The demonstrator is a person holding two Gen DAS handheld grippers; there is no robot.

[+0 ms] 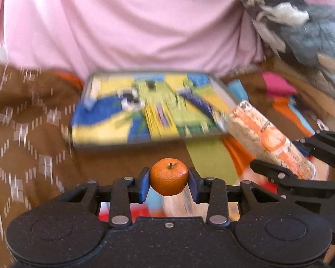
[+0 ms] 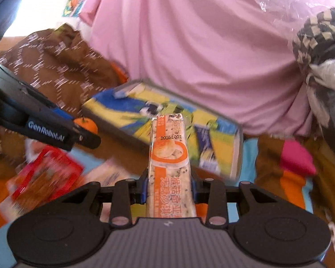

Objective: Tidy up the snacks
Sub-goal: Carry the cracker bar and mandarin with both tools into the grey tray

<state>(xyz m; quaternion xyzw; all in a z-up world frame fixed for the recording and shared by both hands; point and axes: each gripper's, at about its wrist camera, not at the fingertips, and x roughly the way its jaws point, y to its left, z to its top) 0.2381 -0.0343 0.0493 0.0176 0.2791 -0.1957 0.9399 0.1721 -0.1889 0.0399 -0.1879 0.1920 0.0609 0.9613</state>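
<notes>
Between your left gripper's (image 1: 169, 184) closed pads a firm, round, roll-prone mandarin (image 1: 169, 176) sits gripped mid-girth; at 3 o'clock your right gripper (image 2: 169, 189) clamps a light, crushable snack bar (image 2: 169, 156) low down.

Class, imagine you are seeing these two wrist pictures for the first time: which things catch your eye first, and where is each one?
The small orange tangerine stands out first, pinched between the blue pads of the left gripper. Next, the long orange-and-white snack bar juts forward, clamped in the right gripper. Ahead of both lies a blue, yellow and green tray, with pink cloth behind it.
</notes>
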